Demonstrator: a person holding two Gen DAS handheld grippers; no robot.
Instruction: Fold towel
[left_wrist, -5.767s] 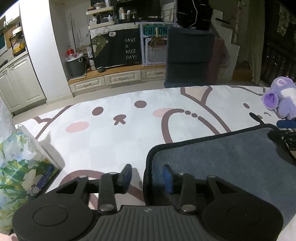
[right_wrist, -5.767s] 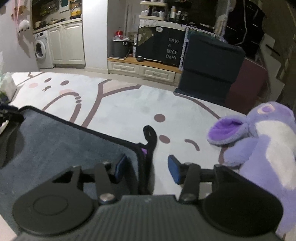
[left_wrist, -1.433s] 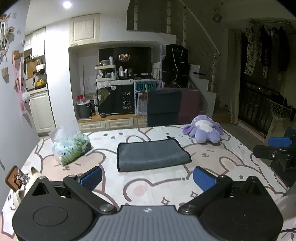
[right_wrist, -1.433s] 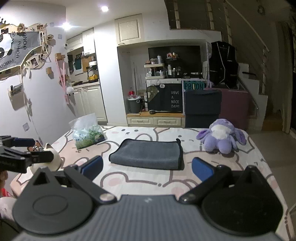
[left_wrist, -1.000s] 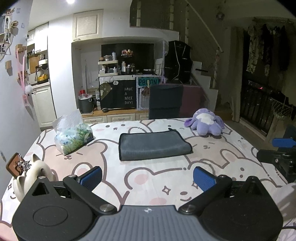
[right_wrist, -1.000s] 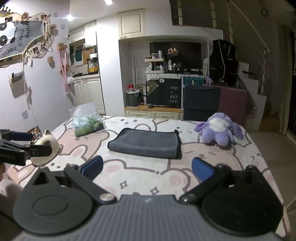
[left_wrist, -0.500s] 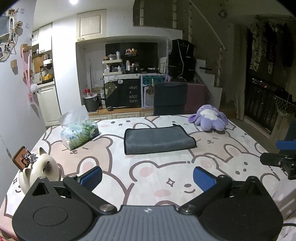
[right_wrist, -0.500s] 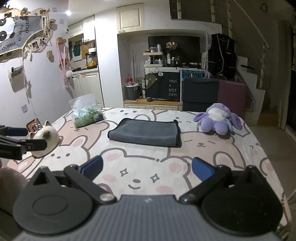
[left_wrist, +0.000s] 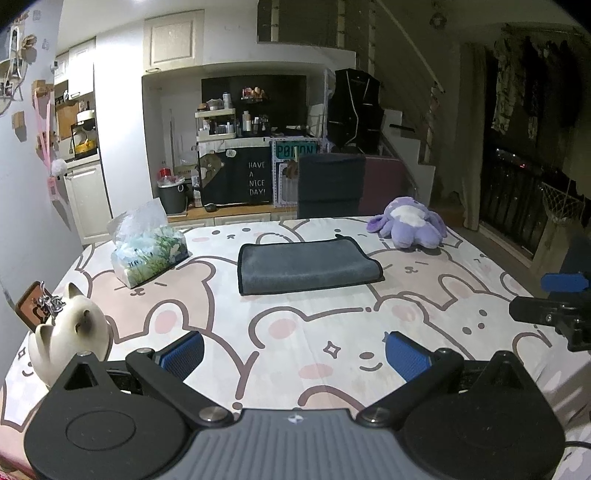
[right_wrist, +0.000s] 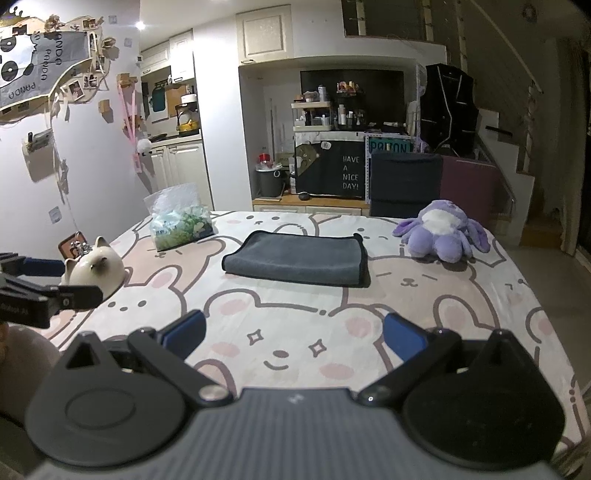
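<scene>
- On the left side of the table (left_wrist: 332, 332), a clear plastic bag (left_wrist: 147, 242) holds what look like packets printed with green leaves; its top is crumpled shut
- Near the table's left edge a cream cat-shaped ceramic holder (left_wrist: 66, 338) stands with a brown tag and keys at its rim; what is inside is hidden
- The grey towel (left_wrist: 308, 264), folded into one flat rectangle with dark edging, lies mid-table, well apart from both grippers and clear of every edge
- Bare bear-print cloth lies between the towel and the near edge
- Left gripper (left_wrist: 293, 350) and right gripper (right_wrist: 293, 332) hang over the near edge, fingers spread wide, holding nothing
- Count: one towel, one bag, one cat holder, one purple plush octopus (right_wrist: 441, 230) at the far right corner
</scene>
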